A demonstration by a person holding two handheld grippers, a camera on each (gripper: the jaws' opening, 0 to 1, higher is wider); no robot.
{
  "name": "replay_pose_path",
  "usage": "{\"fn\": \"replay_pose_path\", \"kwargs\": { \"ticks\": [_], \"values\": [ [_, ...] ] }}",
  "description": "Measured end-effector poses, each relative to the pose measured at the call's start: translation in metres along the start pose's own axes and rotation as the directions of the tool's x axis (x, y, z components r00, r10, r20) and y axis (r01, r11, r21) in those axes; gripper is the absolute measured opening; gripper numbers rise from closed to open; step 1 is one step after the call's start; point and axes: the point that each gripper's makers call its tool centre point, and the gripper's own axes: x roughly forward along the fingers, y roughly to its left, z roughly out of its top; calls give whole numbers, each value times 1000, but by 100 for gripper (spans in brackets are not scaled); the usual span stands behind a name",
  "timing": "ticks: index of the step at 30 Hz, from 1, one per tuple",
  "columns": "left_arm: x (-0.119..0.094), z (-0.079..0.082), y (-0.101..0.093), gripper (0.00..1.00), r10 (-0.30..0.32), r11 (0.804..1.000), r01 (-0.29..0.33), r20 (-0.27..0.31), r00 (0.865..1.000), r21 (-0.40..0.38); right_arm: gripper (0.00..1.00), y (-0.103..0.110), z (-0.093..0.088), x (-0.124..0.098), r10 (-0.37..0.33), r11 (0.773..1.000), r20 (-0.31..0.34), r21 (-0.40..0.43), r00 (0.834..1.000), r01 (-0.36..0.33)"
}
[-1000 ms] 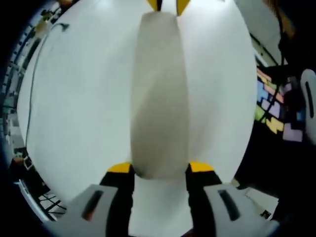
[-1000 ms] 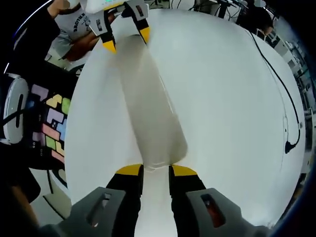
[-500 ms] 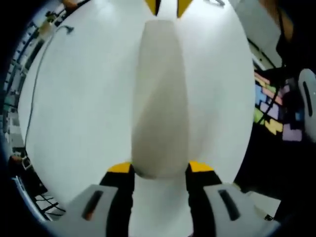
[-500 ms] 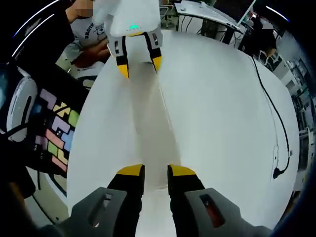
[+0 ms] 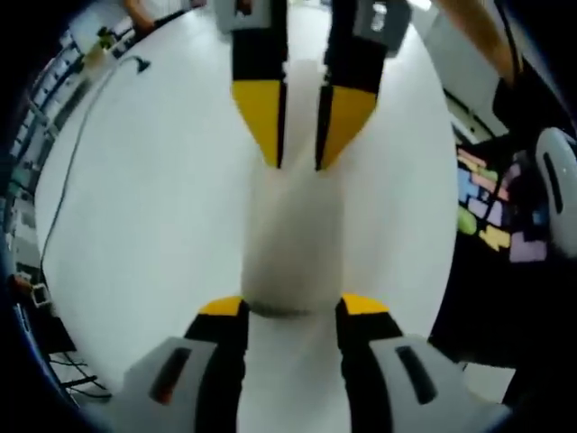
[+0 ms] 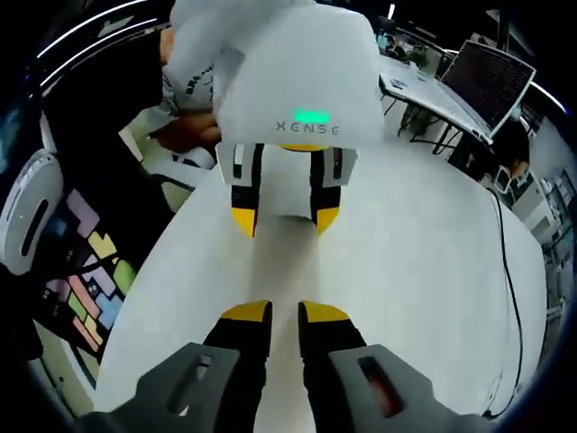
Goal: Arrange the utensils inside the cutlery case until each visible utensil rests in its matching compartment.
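A pale, long case (image 5: 293, 244) is held lengthwise between the two tools above the white desk (image 5: 144, 207). In the left gripper view its near end is clamped between the yellow-tipped jaws of the left tool (image 5: 293, 307) at 6 o'clock, jaws set fairly wide against the case's sides. Its far end, toward 12 o'clock, is gripped by the right tool (image 5: 297, 135), whose yellow tips point down into the view with a narrow gap between them. The case is blurred here and its contents cannot be made out; no compartments can be told.

In the right gripper view the case (image 6: 284, 262) is seen as a pale strip running from 6 toward 12 o'clock. Its near end sits between the jaws of the right tool (image 6: 284, 313), which are drawn close on it. Its far end is held by the left tool (image 6: 284, 216), seen under a white housing with a green light (image 6: 313, 116).

Outward, a black cable (image 5: 68, 171) is laid across the desk toward 10 o'clock in the left gripper view. Coloured blocks (image 6: 86, 289) are seen on a dark surface at 8 o'clock in the right gripper view, a person's hand (image 6: 185, 135) at 11 o'clock, and a laptop (image 6: 491, 86) on another desk at 2 o'clock.
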Motion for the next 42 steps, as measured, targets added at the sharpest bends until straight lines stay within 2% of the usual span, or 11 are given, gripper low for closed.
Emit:
{"fn": "replay_pose_path", "kwargs": {
  "ticks": [8, 13, 15, 16, 17, 18, 19, 20, 25, 31, 42],
  "values": [
    [-5, -3, 13, 39, -5, 1000, 7, 124, 992, -19, 6, -4, 20, 18, 29, 999, 38, 22, 999, -30],
    [-9, -5, 22, 39, -5, 999, 13, 199, 980, -38, 4, -1, 21, 25, 53, 998, 17, 24, 998, -54],
    [-7, 2, 21, 39, 0, 999, 10, 223, 975, -43, 3, -1, 20, 27, 53, 998, 3, 24, 999, -53],
    [1, 10, 9, 39, 40, 999, -34, 242, 969, -29, 3, -1, 20, 26, 53, 998, 4, 24, 999, -53],
    [13, 19, -19, 39, 42, 999, -35, 259, 965, -32, 3, -1, 21, 27, 57, 998, -1, 25, 998, -57],
    [15, 22, -23, 39, 43, 999, -35, 269, 962, -33, 2, -1, 21, 27, 56, 998, -5, 24, 998, -56],
    [22, 16, -46, 39, 43, 999, -34, 284, 958, -35, 2, -1, 20, 28, 51, 998, -16, 21, 999, -51],
    [24, 15, -53, 40, 43, 999, -32, 295, 954, -40, 0, -2, 19, 28, 37, 999, -29, 17, 999, -36],
    [21, 16, -43, 40, 25, 999, -10, 356, 934, -44, 0, -3, 16, 31, 1, 1000, -107, 6, 994, 0],
    [17, 13, -31, 40, 5, 999, 15, 410, 912, -45, 0, -10, 19, 30, 7, 999, -93, 54, 996, -2],
    [15, 12, -29, 42, 19, 998, 10, 435, 900, -64, 0, -11, 23, 33, -28, 999, -194, 18, 981, 32]
  ]
}}
